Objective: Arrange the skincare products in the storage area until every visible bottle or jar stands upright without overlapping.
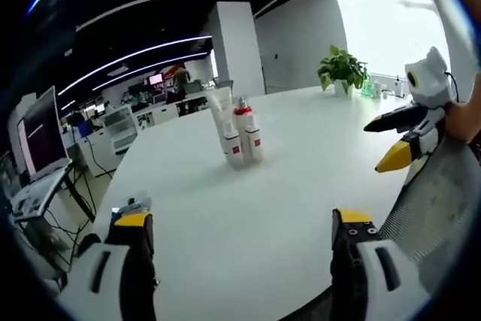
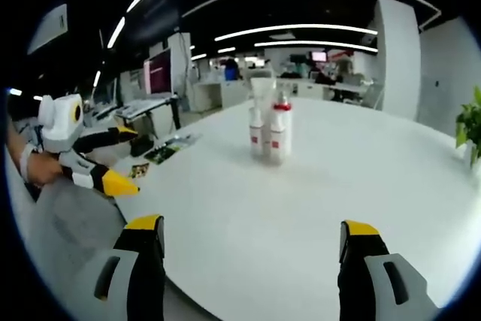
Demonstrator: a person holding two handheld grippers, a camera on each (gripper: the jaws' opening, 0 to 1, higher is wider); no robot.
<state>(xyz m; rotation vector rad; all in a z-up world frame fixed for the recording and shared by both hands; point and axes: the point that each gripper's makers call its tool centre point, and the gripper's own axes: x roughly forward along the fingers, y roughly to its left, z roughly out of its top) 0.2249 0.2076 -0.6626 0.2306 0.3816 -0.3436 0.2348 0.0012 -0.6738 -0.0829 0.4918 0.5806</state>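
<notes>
In the left gripper view, the left hand-held gripper (image 1: 240, 223) is seen nearest, its yellow-tipped jaws spread wide with nothing between them, over the near edge of a large white bench (image 1: 301, 155). In the right gripper view, the right hand-held gripper (image 2: 252, 231) is likewise held wide and empty. Farther out, near the middle of the bench, a tight cluster of skincare products is found: a white tube (image 1: 222, 114) and a red-capped bottle (image 1: 246, 129), both upright, close together. Beyond them, a potted plant (image 1: 342, 69) is set near the far edge.
</notes>
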